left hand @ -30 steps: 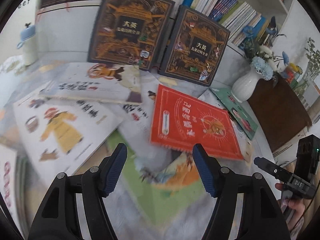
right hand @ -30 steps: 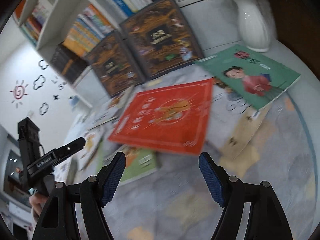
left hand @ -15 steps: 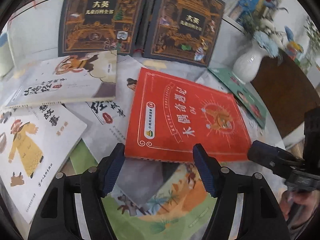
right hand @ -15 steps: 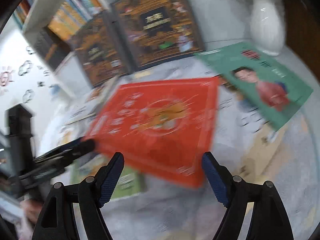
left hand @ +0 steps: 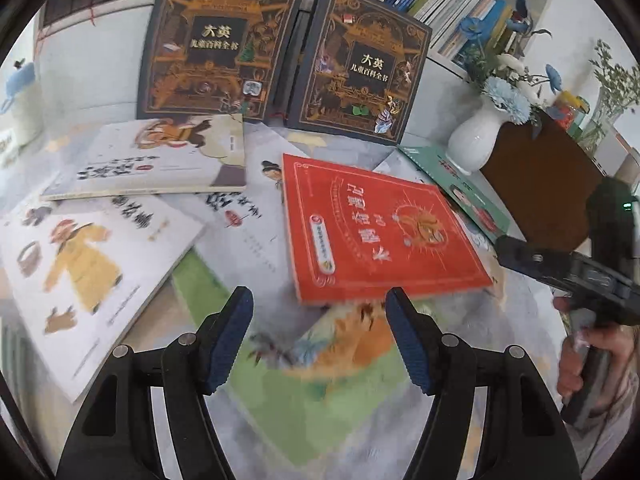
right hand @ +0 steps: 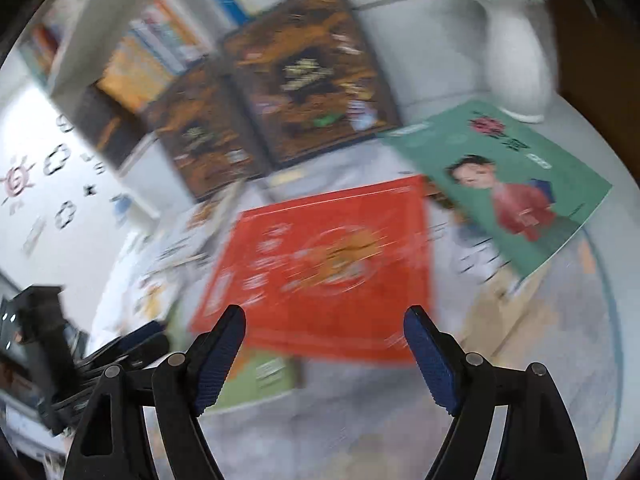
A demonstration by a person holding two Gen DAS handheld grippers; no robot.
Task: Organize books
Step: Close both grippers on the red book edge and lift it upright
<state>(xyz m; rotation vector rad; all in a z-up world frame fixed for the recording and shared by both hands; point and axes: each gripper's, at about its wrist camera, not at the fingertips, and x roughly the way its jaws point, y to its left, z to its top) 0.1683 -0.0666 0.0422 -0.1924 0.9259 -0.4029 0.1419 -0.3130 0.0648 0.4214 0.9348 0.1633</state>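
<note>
My left gripper (left hand: 318, 334) stands apart and empty above the red book's (left hand: 380, 236) near edge. My right gripper (right hand: 324, 354), empty too, hangs wide by that book, mid-table among scattered books.

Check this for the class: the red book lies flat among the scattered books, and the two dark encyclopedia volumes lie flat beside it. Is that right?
Not quite. The red book does lie flat among the scattered books, but the two dark encyclopedia volumes stand upright, leaning against the white shelf unit behind it. The left wrist view shows this most clearly.
</note>
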